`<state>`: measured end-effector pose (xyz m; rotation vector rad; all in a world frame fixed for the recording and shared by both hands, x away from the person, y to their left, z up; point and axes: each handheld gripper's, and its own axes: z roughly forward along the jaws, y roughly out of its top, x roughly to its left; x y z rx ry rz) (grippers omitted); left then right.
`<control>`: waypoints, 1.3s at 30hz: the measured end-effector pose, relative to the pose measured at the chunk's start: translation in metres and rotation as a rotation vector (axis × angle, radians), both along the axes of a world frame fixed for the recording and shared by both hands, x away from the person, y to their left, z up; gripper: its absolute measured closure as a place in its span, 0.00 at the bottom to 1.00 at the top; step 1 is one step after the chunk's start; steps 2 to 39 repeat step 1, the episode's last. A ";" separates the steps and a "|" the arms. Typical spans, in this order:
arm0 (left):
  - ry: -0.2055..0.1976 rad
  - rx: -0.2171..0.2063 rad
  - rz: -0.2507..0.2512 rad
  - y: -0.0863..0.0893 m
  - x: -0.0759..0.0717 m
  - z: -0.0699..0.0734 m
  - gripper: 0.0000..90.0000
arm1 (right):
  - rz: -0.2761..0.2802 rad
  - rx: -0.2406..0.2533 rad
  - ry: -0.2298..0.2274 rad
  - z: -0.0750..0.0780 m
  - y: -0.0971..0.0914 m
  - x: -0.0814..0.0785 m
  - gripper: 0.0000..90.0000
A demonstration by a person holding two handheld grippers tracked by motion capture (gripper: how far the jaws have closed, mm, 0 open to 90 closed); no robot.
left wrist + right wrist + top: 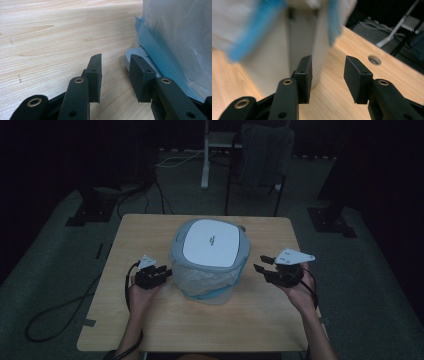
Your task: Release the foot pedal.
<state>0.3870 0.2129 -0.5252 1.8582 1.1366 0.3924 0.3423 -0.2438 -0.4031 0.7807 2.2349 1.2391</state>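
Note:
A small grey bin point(210, 280) with a white lid point(210, 242) stands mid-table, lined with a clear bag edged by a blue band point(200, 296). My left gripper point(167, 271) lies low at the bin's left side, open. Nothing sits between its pads in the left gripper view point(115, 75), where the bag point(180, 37), its blue band point(152, 50) and the bin's foot point(135, 53) lie just to the right. My right gripper point(260, 263) hovers a short way off the bin's right side, open and empty. In the right gripper view point(328, 77) it faces the blurred bin wall point(274, 62).
The light wooden table point(150, 320) has bare wood around the bin and a cable hole point(374, 60) near its far edge. Behind the table stand a chair draped with cloth point(262, 155), a white stand point(205, 160) and floor cables point(135, 195).

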 end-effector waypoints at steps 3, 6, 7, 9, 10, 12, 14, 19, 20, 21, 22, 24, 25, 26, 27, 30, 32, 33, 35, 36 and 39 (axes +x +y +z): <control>0.000 0.000 0.000 0.000 0.000 0.000 0.69 | -0.011 0.006 0.019 -0.007 -0.004 0.006 0.60; 0.000 0.000 0.000 0.000 0.000 0.000 0.69 | -0.011 0.006 0.019 -0.007 -0.004 0.006 0.60; 0.000 0.000 0.000 0.000 0.000 0.000 0.69 | -0.011 0.006 0.019 -0.007 -0.004 0.006 0.60; 0.000 0.000 0.000 0.000 0.000 0.000 0.69 | -0.011 0.006 0.019 -0.007 -0.004 0.006 0.60; 0.000 0.000 0.000 0.000 0.000 0.000 0.69 | -0.011 0.006 0.019 -0.007 -0.004 0.006 0.60; 0.000 0.000 0.000 0.000 0.000 0.000 0.69 | -0.011 0.006 0.019 -0.007 -0.004 0.006 0.60; 0.000 0.000 0.000 0.000 0.000 0.000 0.69 | -0.011 0.006 0.019 -0.007 -0.004 0.006 0.60; 0.000 0.000 0.000 0.000 0.000 0.000 0.69 | -0.011 0.006 0.019 -0.007 -0.004 0.006 0.60; 0.000 0.000 0.000 0.000 0.000 0.000 0.69 | -0.011 0.006 0.019 -0.007 -0.004 0.006 0.60; 0.000 0.000 0.000 0.000 0.000 0.000 0.69 | -0.011 0.006 0.019 -0.007 -0.004 0.006 0.60; 0.000 0.000 0.000 0.000 0.000 0.000 0.69 | -0.011 0.006 0.019 -0.007 -0.004 0.006 0.60; 0.000 0.000 0.000 0.000 0.000 0.000 0.69 | -0.011 0.006 0.019 -0.007 -0.004 0.006 0.60; 0.000 0.000 0.000 0.000 0.000 0.000 0.69 | -0.011 0.006 0.019 -0.007 -0.004 0.006 0.60; 0.000 0.000 0.000 0.000 0.000 0.000 0.69 | -0.011 0.006 0.019 -0.007 -0.004 0.006 0.60; 0.000 0.000 0.000 0.000 0.000 0.000 0.69 | -0.011 0.006 0.019 -0.007 -0.004 0.006 0.60; 0.000 0.000 0.000 0.000 0.000 0.000 0.69 | -0.011 0.006 0.019 -0.007 -0.004 0.006 0.60; 0.000 0.000 0.000 0.000 0.000 0.000 0.69 | -0.011 0.006 0.019 -0.007 -0.004 0.006 0.60; 0.000 0.000 0.000 0.000 0.000 0.000 0.69 | -0.011 0.006 0.019 -0.007 -0.004 0.006 0.60; 0.000 0.000 0.000 0.000 0.000 0.000 0.69 | -0.011 0.006 0.019 -0.007 -0.004 0.006 0.60; 0.000 0.000 0.000 0.000 0.000 0.000 0.69 | -0.011 0.006 0.019 -0.007 -0.004 0.006 0.60; 0.000 0.000 0.000 0.000 0.000 0.000 0.69 | -0.011 0.006 0.019 -0.007 -0.004 0.006 0.60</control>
